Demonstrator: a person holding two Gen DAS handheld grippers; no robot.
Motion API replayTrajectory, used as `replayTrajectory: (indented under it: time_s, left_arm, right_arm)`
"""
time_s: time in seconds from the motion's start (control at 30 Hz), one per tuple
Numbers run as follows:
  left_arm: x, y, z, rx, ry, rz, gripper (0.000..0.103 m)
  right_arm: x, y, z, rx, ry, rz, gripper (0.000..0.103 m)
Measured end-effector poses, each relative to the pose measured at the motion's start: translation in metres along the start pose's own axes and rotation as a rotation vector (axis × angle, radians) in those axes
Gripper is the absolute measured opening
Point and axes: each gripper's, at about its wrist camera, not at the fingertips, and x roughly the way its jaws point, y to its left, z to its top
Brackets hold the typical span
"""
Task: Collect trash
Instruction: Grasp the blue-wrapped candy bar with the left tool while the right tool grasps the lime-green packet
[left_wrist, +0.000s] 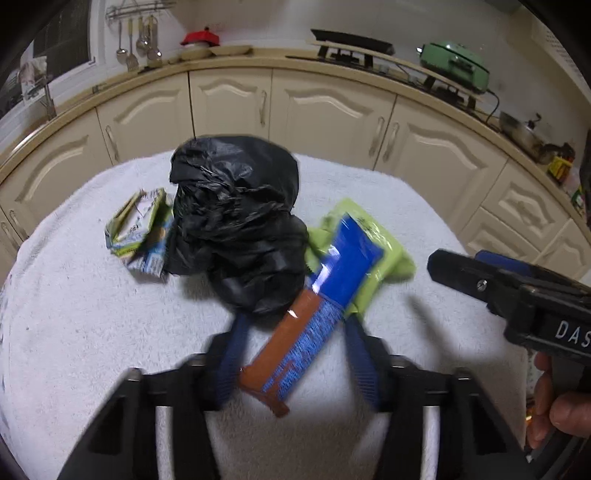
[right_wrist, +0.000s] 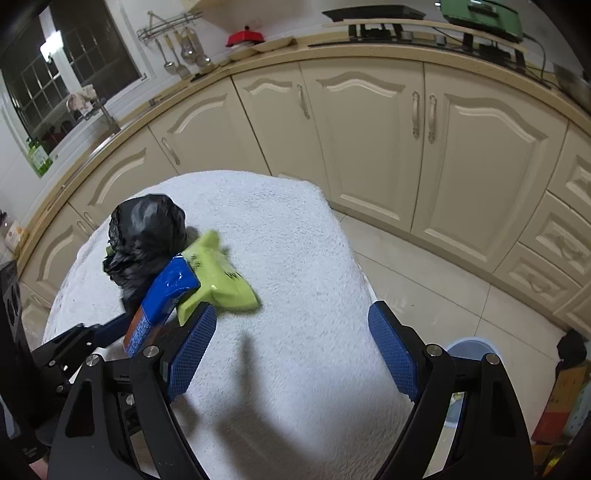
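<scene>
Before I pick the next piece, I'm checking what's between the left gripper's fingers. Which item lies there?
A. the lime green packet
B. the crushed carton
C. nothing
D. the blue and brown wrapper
D: in the left wrist view the blue and brown wrapper lies slanted between the open fingers of the left gripper, while the crushed carton and the lime green packet lie further off.

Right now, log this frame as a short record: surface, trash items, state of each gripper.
surface: white towel
bag: black plastic bag, crumpled, mid-towel
trash: blue-and-brown wrapper over lime-green packet; crushed carton beside bag
left gripper: open, fingers either side of the wrapper
right gripper: open, holding nothing
</scene>
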Motion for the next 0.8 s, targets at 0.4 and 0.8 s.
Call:
replayTrajectory:
  time_s: [0.4, 0.8]
  left_arm:
    - [-0.026, 0.040, -0.014, -0.099, -0.021, -0.017, 0.015]
    - [-0.069, 0.044, -0.036, -0.140, -0.083, 0.024, 0.015]
  right_arm:
    - [0.010, 0.037, 0.004, -0.119, 0.006, 0.102, 0.086]
    - [0.042, 0.067, -0.005, -0.222, 0.020, 0.024, 0.036]
